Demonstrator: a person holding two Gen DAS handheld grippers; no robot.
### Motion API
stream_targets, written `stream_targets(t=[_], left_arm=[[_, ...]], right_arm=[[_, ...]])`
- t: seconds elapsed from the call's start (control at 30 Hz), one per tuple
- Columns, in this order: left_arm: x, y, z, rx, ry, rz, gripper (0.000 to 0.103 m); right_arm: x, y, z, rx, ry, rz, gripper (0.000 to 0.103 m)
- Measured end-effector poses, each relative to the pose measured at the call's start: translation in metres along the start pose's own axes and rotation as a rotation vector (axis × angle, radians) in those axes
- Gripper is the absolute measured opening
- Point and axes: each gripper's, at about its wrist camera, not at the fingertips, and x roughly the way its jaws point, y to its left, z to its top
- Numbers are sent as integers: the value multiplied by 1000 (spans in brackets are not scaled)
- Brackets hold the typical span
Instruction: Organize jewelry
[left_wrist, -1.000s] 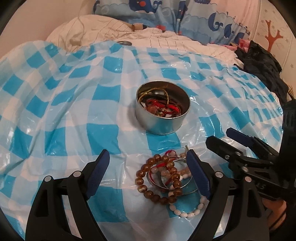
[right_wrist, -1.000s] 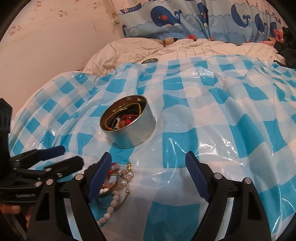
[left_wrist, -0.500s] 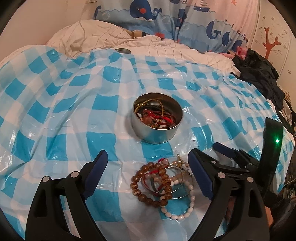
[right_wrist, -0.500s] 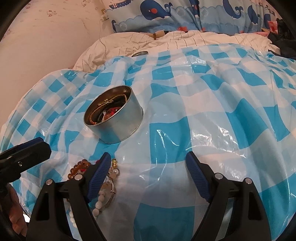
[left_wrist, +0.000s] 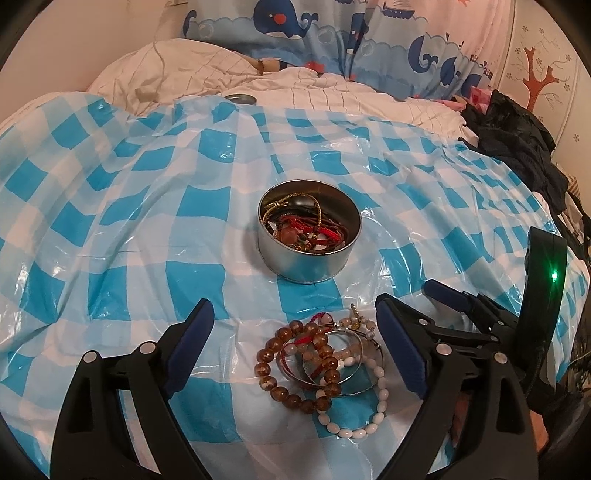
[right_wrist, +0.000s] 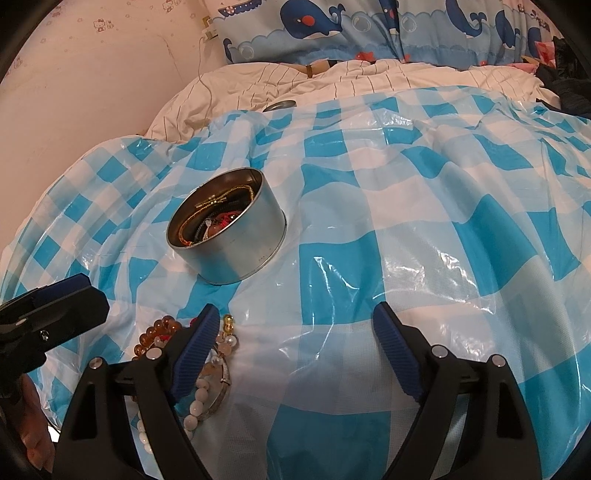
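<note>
A round silver tin (left_wrist: 308, 264) sits mid-cloth holding red cords, a gold chain and beads. Just in front of it lies a loose pile: a brown bead bracelet (left_wrist: 295, 365), thin silver bangles (left_wrist: 354, 360) and a white bead bracelet (left_wrist: 369, 415). My left gripper (left_wrist: 293, 308) hovers open over this pile, its pads either side of it and not touching. My right gripper (right_wrist: 295, 312) is to the right of the pile (right_wrist: 207, 376), jaws opening a little wider over bare cloth with nothing between them. The tin (right_wrist: 236, 254) lies ahead and left of it.
The blue-and-white checked plastic sheet (left_wrist: 184, 221) covers a soft, wrinkled bed. A small metal lid (left_wrist: 240, 98) rests at its far edge on a white quilt. Whale-print bedding lies behind, dark clothes (left_wrist: 517, 140) at the right. A wall (right_wrist: 92, 92) is to the left.
Both views have shifted only slightly. The right gripper's jaws stand a touch wider. Tin and jewellery pile have not moved.
</note>
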Motion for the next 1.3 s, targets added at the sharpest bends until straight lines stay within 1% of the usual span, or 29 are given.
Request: stream_targets(t=[1.3], left_arm=[[2, -6, -2, 9, 5, 0, 86]], right_arm=[[1, 3, -2, -4, 3, -2, 84]])
